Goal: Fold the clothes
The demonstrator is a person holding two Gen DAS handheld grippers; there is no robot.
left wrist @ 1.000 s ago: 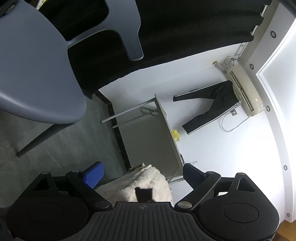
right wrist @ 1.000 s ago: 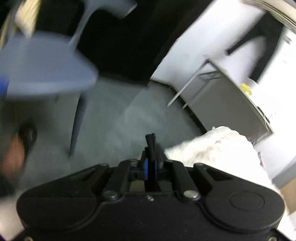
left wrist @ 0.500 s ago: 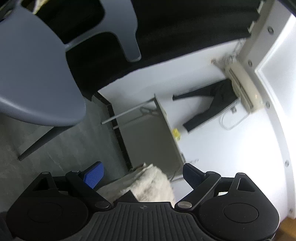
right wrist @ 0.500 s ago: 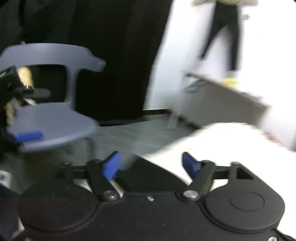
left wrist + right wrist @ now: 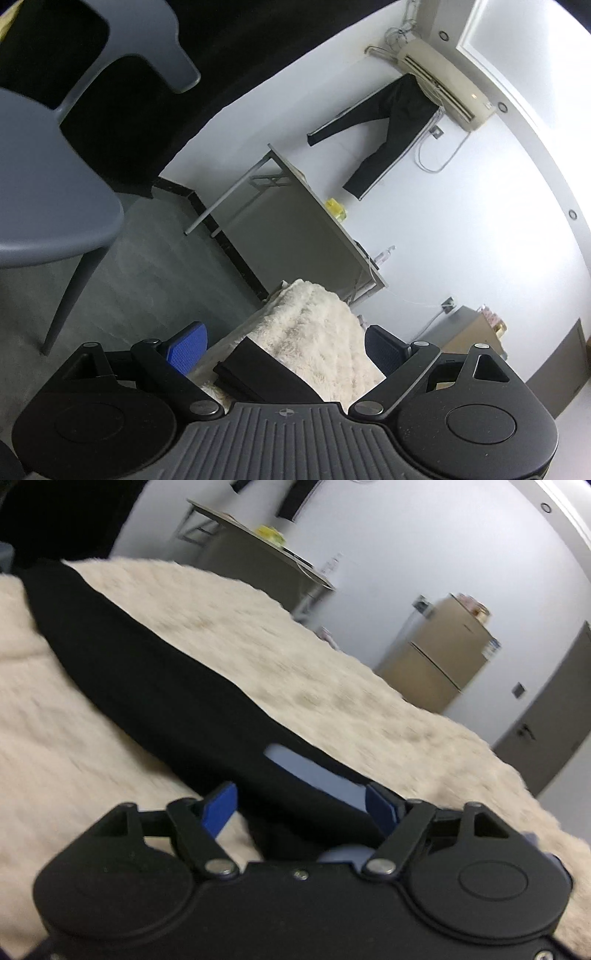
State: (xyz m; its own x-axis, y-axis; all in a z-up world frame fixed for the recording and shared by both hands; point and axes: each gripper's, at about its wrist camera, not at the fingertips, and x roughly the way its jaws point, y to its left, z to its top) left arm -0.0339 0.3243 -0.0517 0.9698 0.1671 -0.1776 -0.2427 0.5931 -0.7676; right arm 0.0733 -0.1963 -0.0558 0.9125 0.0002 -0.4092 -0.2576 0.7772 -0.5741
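Step in hand: regrasp. My right gripper jaws are closing around the black garment edge, unclamped; my left gripper jaws stand apart, empty. Next: clamp, then fold.

Both tools are matte black plastic. The left gripper has a ribbed grey-black centre plate with a small crosshair mark, round caps either side, silver pivot screws and textured blue fingers. The right gripper has a smooth body, the same silver screws and blue fingers.
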